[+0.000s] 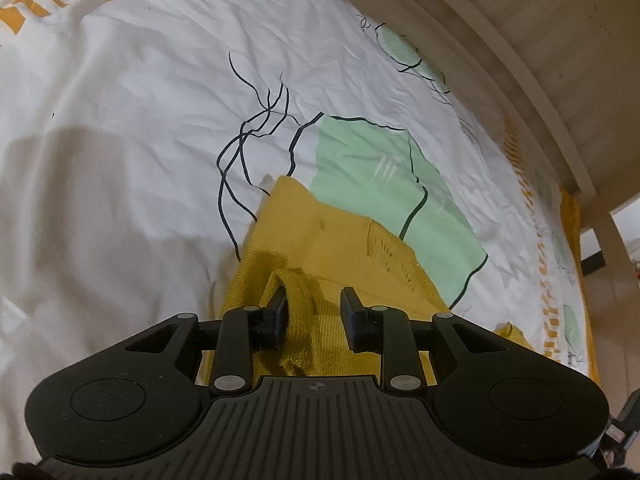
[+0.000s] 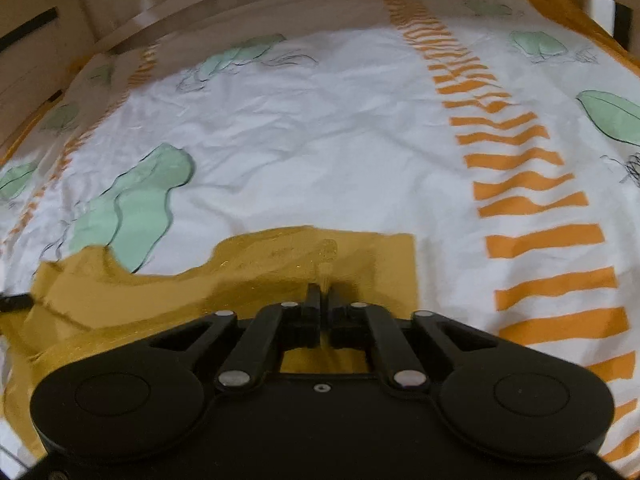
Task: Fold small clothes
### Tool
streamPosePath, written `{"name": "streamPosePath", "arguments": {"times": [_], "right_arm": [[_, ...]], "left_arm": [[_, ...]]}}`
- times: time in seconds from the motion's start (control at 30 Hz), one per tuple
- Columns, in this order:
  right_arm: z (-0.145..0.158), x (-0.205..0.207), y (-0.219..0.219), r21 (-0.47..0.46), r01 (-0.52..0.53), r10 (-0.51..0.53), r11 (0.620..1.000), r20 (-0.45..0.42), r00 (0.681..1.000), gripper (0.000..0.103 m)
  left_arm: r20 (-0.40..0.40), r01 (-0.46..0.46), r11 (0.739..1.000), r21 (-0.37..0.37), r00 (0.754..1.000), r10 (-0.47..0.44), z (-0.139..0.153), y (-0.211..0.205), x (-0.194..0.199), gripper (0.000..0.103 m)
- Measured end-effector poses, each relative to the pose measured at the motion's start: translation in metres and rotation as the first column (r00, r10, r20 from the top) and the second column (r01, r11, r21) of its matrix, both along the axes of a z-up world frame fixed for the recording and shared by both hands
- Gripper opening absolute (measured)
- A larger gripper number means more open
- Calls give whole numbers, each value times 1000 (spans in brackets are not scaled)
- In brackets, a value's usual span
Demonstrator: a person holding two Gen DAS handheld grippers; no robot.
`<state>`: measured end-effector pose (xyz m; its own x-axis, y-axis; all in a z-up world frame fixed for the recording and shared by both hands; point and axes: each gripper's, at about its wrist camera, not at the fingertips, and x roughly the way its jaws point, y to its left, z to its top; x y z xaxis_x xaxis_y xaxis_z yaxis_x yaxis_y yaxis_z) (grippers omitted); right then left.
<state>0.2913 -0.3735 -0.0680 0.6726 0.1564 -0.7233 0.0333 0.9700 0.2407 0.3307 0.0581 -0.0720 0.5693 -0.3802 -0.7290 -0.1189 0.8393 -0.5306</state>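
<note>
A white bedsheet (image 1: 168, 128) printed with pale green shapes, thin dark line drawings and bands of orange dashes covers the whole work surface, wrinkled across its middle, with a light wooden frame (image 1: 532, 64) curving along its far edge. On the sheet lies a mustard-yellow knit garment (image 1: 320, 240), spread mostly flat near the front edge of both views; in the right wrist view it stretches from the lower left corner to a squared-off edge just short of the orange dashes, partly overlapping one green patch. In the left wrist view a raised fold of the knit bunches up between the black fingers, and an open-weave strip shows along the garment's right side. The left gripper (image 1: 314, 312) sits low over the cloth with its jaws parted, the ridge of fabric standing between them but the pads not clearly pressing it. The right gripper (image 2: 323, 300) has its jaws drawn together over the garment's (image 2: 280, 272) upper portion, a thin pinch of yellow cloth apparently caught between the tips, though motion blur softens the detail.
</note>
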Motion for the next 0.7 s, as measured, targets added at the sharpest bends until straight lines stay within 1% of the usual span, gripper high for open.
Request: {"name": "streamPosePath", "arguments": {"times": [0.03,0.07,0.1,0.17,0.2,0.27,0.33,0.4,0.43,0.47,0.53,0.57,0.6,0.67,0.7], "right_arm": [[4,-3,-3,-6,20,-20,1000,28,999,8],[7,-3,-10,-7,72,-71,997,50,996,8],[6,-2,-18,3,121,-121,993,50,991,8],[-2,4,-33,28,198,-198,980,5,980,8],[-7,6,-36,28,205,-204,978,-18,979,8],[-15,9,-33,12,182,-182,983,-42,982,8],[-18,8,-29,1,169,-169,986,-38,985,10],[-18,6,-29,12,175,-174,985,-30,984,15],[-18,6,-31,22,177,-176,984,-28,984,16],[-17,6,-32,28,179,-179,983,-29,983,16],[-13,4,-34,22,185,-184,983,-18,983,20],[-11,2,-34,15,189,-189,982,-8,982,29],[-9,-1,-35,12,195,-195,981,4,981,39],[-3,-9,-37,16,198,-198,980,27,980,44],[-1,-13,-38,16,194,-194,981,38,980,44]], "left_arm": [[-2,0,1000,-5,1000,0,0,1,1,26],[-3,-3,1000,-14,1000,3,0,2,1,26],[-2,-7,1000,-27,1000,7,0,4,2,26],[-5,-22,998,-61,1000,22,-2,9,3,26],[-6,-31,996,-80,1000,31,-2,11,3,27],[-13,-52,992,-111,999,51,-3,14,3,27],[-16,-68,989,-135,998,66,-4,17,3,27],[-7,-81,986,-145,997,80,-2,19,3,27],[1,-90,985,-146,996,91,0,20,2,27],[8,-98,985,-144,995,101,2,22,1,28],[37,-110,985,-132,993,116,9,25,-1,29],[57,-112,987,-116,991,120,14,26,-2,31],[76,-113,989,-93,990,120,18,26,-2,33],[123,-87,996,-22,988,89,28,25,-2,34],[142,-60,998,21,988,57,33,23,-1,34]]}}
